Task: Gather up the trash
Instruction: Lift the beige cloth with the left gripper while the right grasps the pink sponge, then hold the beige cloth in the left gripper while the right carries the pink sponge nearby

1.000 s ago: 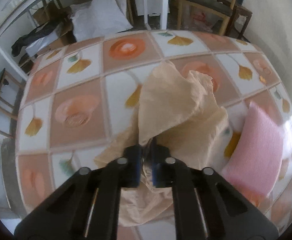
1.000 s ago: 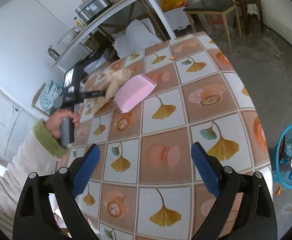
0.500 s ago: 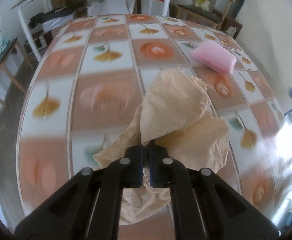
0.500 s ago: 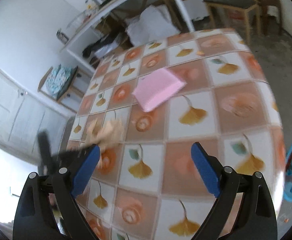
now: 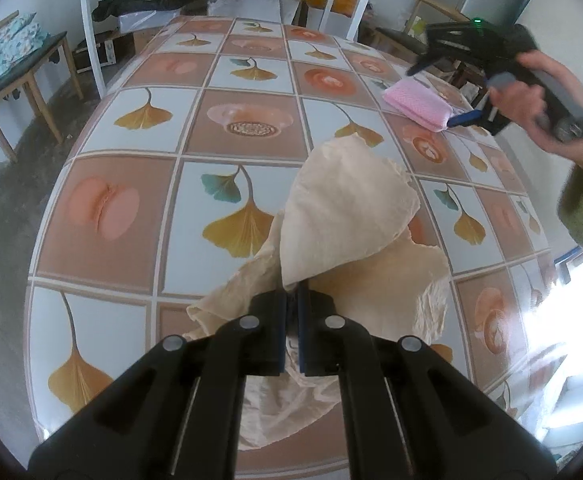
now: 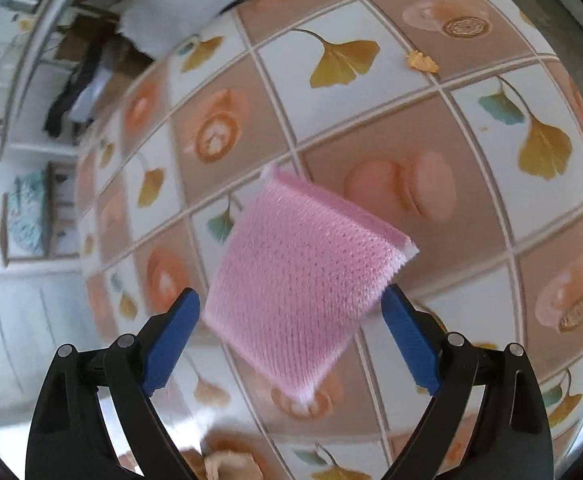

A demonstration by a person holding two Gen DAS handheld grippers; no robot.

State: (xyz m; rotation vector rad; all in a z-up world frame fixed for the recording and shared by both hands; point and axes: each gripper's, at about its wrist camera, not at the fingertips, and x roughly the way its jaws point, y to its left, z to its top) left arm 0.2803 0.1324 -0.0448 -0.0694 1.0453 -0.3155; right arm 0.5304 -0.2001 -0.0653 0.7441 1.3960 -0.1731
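Left gripper (image 5: 291,300) squeezed tight on a crumpled beige paper napkin (image 5: 347,216) (big and wrinkly), held above the middle of the tiled table (image 5: 131,128). Right gripper (image 6: 291,312) wide apart, one blue finger on each side of a pink sponge (image 6: 299,276), not pinching it. Sponge lying near the table's far right edge.

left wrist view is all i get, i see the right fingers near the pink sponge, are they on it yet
Observer: No. The right gripper is open, its fingers straddling the pink sponge without pressing it.
Operator: any other trash over there
Observer: A small orange scrap lies on the table beyond the sponge.
Operator: and my paper
Observer: The crumpled paper is pinched in the left gripper.
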